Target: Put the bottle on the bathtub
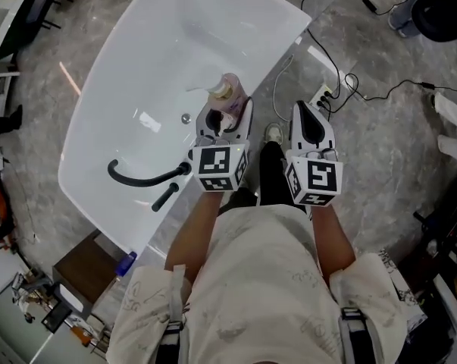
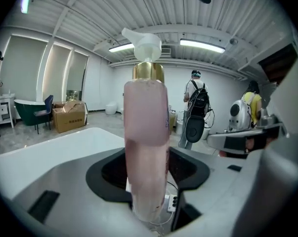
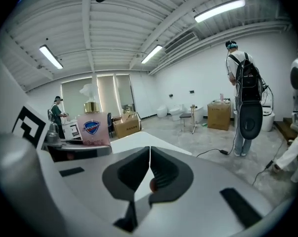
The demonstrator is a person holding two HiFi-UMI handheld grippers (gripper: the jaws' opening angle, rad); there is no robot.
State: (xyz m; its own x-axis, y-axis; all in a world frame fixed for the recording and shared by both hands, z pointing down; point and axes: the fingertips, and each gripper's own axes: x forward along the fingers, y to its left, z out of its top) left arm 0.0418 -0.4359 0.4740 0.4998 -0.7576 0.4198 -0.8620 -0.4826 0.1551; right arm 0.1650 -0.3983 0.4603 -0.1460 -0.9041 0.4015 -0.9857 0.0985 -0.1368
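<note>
A pink pump bottle [image 1: 230, 95] with a white pump head and gold collar stands upright between the jaws of my left gripper [image 1: 226, 114], which is shut on its lower body. It hangs over the near rim of the white bathtub [image 1: 122, 74]. In the left gripper view the bottle [image 2: 146, 132] fills the middle, clamped between the dark pads [image 2: 109, 174]. My right gripper [image 1: 311, 121] is beside it, over the floor, jaws shut with nothing in them. In the right gripper view its jaws [image 3: 149, 168] meet and the bottle [image 3: 93, 128] shows at the left.
A black faucet [image 1: 141, 177] and a drain [image 1: 186, 117] sit in the tub. A power strip with cables [image 1: 323, 93] lies on the floor by the tub. A brown cabinet [image 1: 82, 268] stands at the lower left. A person with a backpack [image 3: 243, 102] stands beyond.
</note>
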